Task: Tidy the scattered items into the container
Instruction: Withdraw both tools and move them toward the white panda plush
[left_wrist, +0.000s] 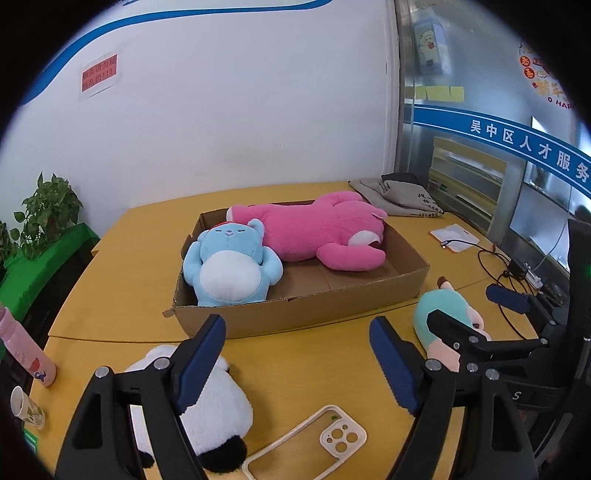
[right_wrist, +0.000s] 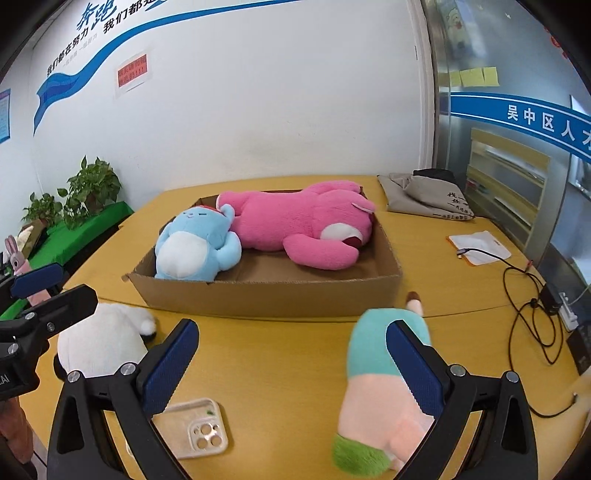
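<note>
A shallow cardboard box (left_wrist: 314, 314) (right_wrist: 266, 299) sits mid-table with a light-blue plush (left_wrist: 229, 266) (right_wrist: 195, 247) and a big pink plush (left_wrist: 321, 229) (right_wrist: 299, 225) lying in it. In front of the box, on the yellow table, lie a white and black plush (left_wrist: 218, 402) (right_wrist: 99, 339), a clear phone case (left_wrist: 306, 439) (right_wrist: 192, 428) and a teal, pink and green plush (left_wrist: 432, 317) (right_wrist: 376, 384). My left gripper (left_wrist: 295, 354) (right_wrist: 51, 295) is open and empty, its left finger over the white plush. My right gripper (right_wrist: 291, 365) (left_wrist: 476, 314) is wide open and empty, its right finger over the teal plush.
A grey cloth bag (left_wrist: 402, 199) lies at the back right, a white pouch (left_wrist: 454, 234) and black cables with a power strip (left_wrist: 517, 269) at the right. A pink bottle (left_wrist: 26, 350) and paper cup (left_wrist: 26, 406) stand at the left edge. Potted plants (left_wrist: 48, 210) stand beyond.
</note>
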